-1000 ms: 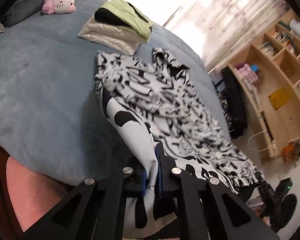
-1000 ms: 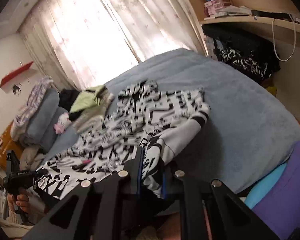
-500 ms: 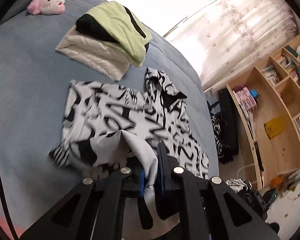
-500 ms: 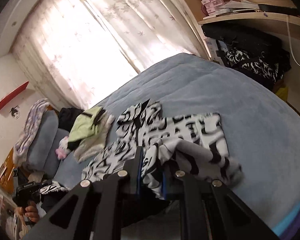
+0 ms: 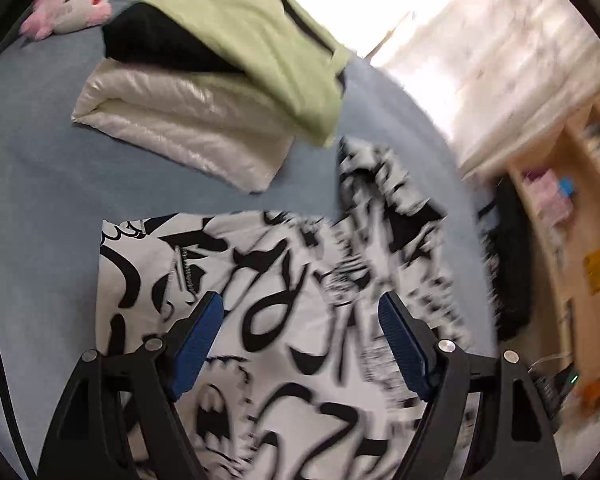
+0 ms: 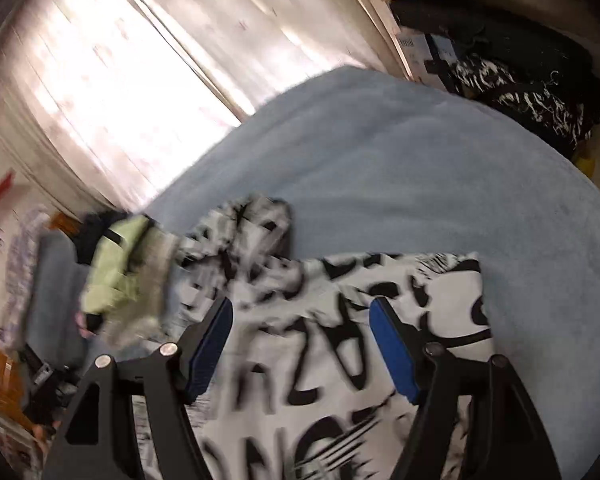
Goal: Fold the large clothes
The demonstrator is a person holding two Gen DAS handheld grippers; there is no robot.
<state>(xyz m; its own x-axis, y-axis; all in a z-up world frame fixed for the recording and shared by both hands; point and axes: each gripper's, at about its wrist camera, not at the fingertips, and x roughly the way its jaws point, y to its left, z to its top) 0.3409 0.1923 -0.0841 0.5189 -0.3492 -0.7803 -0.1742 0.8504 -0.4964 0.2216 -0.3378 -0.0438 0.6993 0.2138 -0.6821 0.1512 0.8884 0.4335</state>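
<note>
A large black-and-white patterned garment [image 5: 268,280] lies doubled over on the blue-grey bed [image 5: 32,184], with its hood [image 5: 380,184] sticking out at the far end. My left gripper [image 5: 300,312] hovers over the folded cloth with its jaws opening wide and nothing pinched between the blue pads [image 5: 196,336]. In the right wrist view the same garment [image 6: 340,320] spreads below my right gripper [image 6: 300,316], whose jaws are also opening; its pads [image 6: 392,352] touch no cloth.
A folded stack of clothes, cream [image 5: 180,128] under black and light green [image 5: 260,36], sits beyond the garment. A pink-and-white plush toy [image 5: 72,0] lies far left. Wooden shelves [image 5: 572,184] and dark clothes [image 6: 520,76] stand beside the bed, curtains [image 6: 140,60] behind.
Both grippers carried the garment's near edge across toward the hood, doubling it over, then let go; their jaws went from shut on cloth to wide apart.
</note>
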